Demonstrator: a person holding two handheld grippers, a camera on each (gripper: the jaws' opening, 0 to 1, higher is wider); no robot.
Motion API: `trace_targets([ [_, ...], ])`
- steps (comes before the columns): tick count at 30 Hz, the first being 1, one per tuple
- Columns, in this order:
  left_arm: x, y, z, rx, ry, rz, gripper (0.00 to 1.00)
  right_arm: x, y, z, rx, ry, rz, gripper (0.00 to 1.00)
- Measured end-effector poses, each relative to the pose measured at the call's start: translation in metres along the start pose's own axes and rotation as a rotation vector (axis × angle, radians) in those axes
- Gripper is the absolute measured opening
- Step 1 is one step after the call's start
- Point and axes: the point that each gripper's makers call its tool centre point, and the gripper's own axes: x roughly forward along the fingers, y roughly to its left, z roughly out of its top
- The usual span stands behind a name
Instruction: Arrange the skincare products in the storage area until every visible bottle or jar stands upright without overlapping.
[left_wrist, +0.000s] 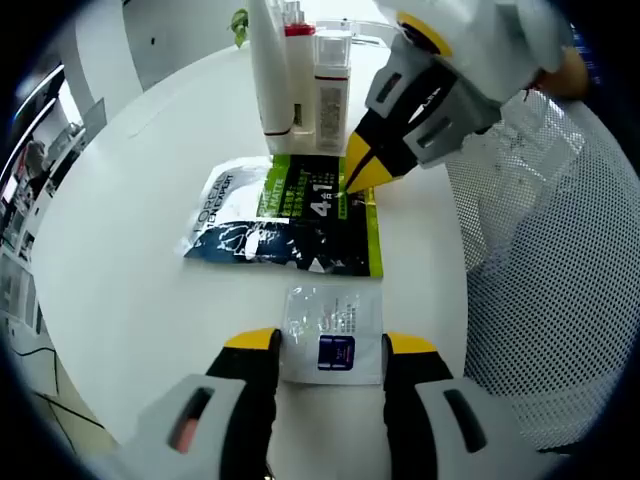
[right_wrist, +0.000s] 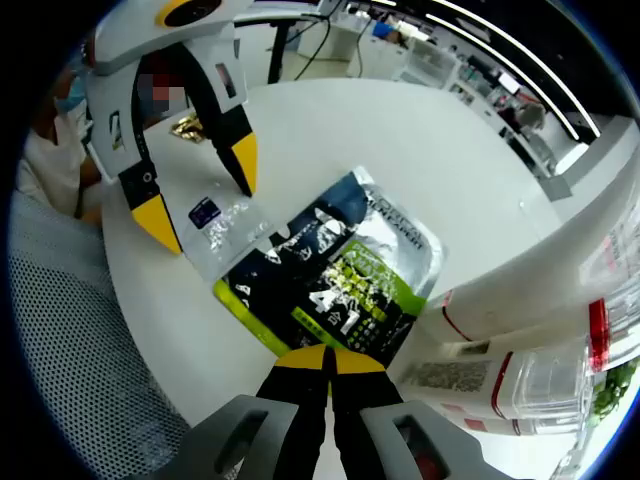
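A green and dark sachet (left_wrist: 290, 218) lies flat on the round white table (left_wrist: 130, 230), its long axis running left to right in the left gripper view. The right gripper (right_wrist: 328, 362), jaws pressed together, pinches the sachet's green edge. The left gripper (left_wrist: 330, 345), jaws spread, straddles a small clear packet (left_wrist: 330, 332) just near of the sachet. 3 bottles (left_wrist: 300, 80) stand upright at the far side. White mesh (left_wrist: 560, 270) lies to the right; shelving (right_wrist: 480, 70) lines the room.
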Motion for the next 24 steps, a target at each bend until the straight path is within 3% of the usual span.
trace_targets([
  [4,0.000,-0.003,0.002,-0.027,0.001,-0.016,0.53,0.000,0.000,0.000,0.000,0.000,0.000,0.00],
  [6,-0.004,-0.002,0.005,-0.020,-0.006,-0.004,0.52,0.000,0.000,0.000,0.000,0.000,0.000,0.00],
  [9,-0.017,0.004,0.015,-0.049,-0.064,0.028,0.52,0.000,0.000,0.000,0.000,-0.001,0.000,0.00],
  [12,-0.035,0.019,0.015,-0.093,-0.113,0.094,0.52,0.000,0.000,0.000,-0.002,-0.001,0.000,0.00],
  [15,-0.054,0.035,0.000,-0.143,-0.129,0.174,0.54,0.000,0.000,0.000,-0.008,-0.001,-0.001,0.00],
  [21,-0.083,0.061,-0.049,-0.277,-0.110,0.293,0.55,0.000,0.000,0.000,-0.021,0.000,-0.005,0.00],
  [24,-0.088,0.068,-0.073,-0.312,-0.082,0.306,0.56,0.000,0.000,0.000,-0.022,0.000,-0.006,0.00],
])
